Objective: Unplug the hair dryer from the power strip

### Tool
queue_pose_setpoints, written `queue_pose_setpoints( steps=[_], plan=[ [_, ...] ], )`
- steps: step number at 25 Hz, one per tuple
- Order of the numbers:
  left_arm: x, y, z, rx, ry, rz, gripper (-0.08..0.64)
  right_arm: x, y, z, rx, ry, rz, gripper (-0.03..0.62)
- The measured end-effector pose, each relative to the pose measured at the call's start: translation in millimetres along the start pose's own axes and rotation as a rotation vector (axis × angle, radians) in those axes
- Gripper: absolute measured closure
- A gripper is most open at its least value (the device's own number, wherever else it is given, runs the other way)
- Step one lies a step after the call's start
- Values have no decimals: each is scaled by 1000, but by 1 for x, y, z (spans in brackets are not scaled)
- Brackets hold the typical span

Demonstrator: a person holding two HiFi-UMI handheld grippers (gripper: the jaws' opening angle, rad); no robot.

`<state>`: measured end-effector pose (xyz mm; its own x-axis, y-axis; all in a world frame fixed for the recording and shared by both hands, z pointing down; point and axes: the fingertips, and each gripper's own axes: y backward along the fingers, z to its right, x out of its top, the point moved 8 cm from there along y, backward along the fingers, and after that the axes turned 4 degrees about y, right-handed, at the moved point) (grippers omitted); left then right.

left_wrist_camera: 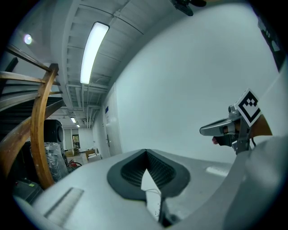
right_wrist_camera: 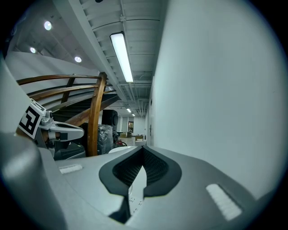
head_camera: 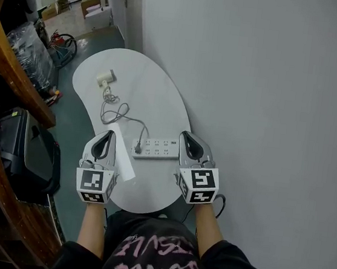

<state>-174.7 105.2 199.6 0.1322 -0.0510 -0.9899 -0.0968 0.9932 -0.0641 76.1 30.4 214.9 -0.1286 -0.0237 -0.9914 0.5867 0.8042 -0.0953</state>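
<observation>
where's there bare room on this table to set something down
The widest bare patch is the wall-side part of the table, between the hair dryer with its looped cord and the table's right edge. A smaller patch lies at the near end, below the power strip. The left side is crowded, from dryer along cord to strip.

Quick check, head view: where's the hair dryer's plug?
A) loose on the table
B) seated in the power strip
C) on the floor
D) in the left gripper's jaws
B: the black plug sits in the left end of the power strip, its cord running to the hair dryer.
</observation>
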Motion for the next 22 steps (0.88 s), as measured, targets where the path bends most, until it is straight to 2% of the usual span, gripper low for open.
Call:
queue_pose_setpoints(
  steps=[17, 22],
  plan=[
    [-15, -2, 0, 24, 5, -16, 551, -4, 0, 6, 16, -3, 9, 584],
    [-8, -6, -1, 34, 20, -27, 551, -4, -5, 8, 22, -4, 4, 584]
  ],
)
